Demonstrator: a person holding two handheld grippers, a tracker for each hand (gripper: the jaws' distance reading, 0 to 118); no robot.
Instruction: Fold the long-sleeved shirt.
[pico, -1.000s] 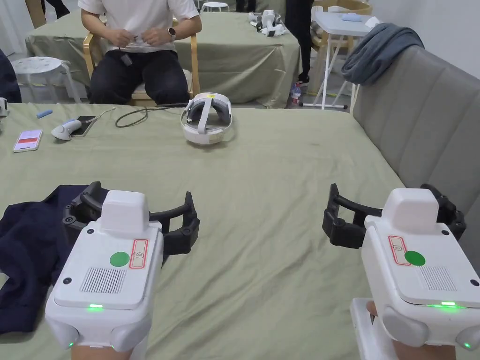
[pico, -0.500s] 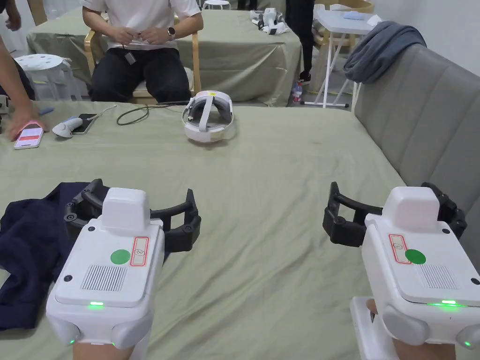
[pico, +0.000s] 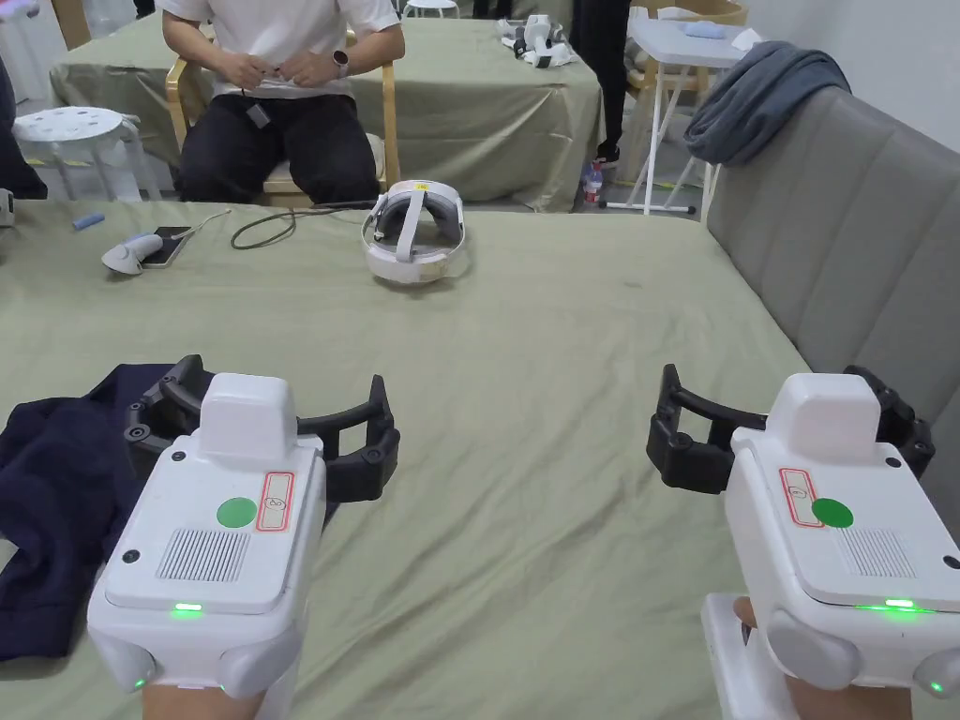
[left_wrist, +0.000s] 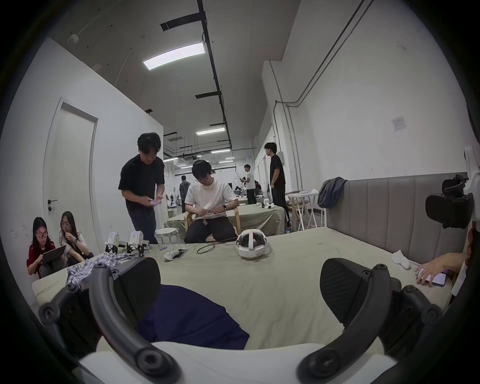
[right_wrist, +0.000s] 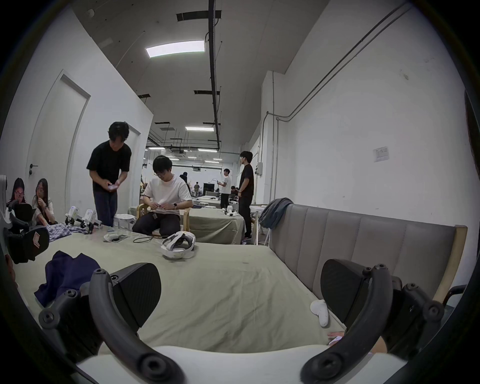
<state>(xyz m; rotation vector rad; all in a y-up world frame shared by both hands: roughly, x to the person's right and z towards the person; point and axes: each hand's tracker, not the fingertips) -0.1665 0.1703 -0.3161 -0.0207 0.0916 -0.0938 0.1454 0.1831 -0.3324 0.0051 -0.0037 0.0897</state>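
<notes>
Navy blue fabric is lying crumpled at the near left of the desk (pico: 562, 394): this is the long-sleeved shirt (pico: 56, 487), bunched in soft folds on the pale green cloth covering the surface. The left gripper (pico: 262, 427) is hovering over the shirt's right edge with its fingers (left_wrist: 137, 283) standing wide apart, nothing between them; in the left gripper view the dark cloth is lying just below and between the two black pads. The right gripper (pico: 783, 422) is hanging well to the right, over bare green cloth near the grey padded backrest (pico: 844, 225), and its fingers (right_wrist: 137, 285) are likewise spread wide and holding nothing. Both grippers are pointing toward the far side of the desk.

Farther off, a white headset (pico: 414, 234) is sitting near the middle of the far edge, with a black cable (pico: 272, 230) curling to its left and a white handheld controller (pico: 127, 255) lying beside a phone. A grey garment (pico: 759, 94) is draped over the top of the backrest. Beyond the desk a person in a white top (pico: 281, 56) is sitting on a wooden chair, hands together in the lap.
</notes>
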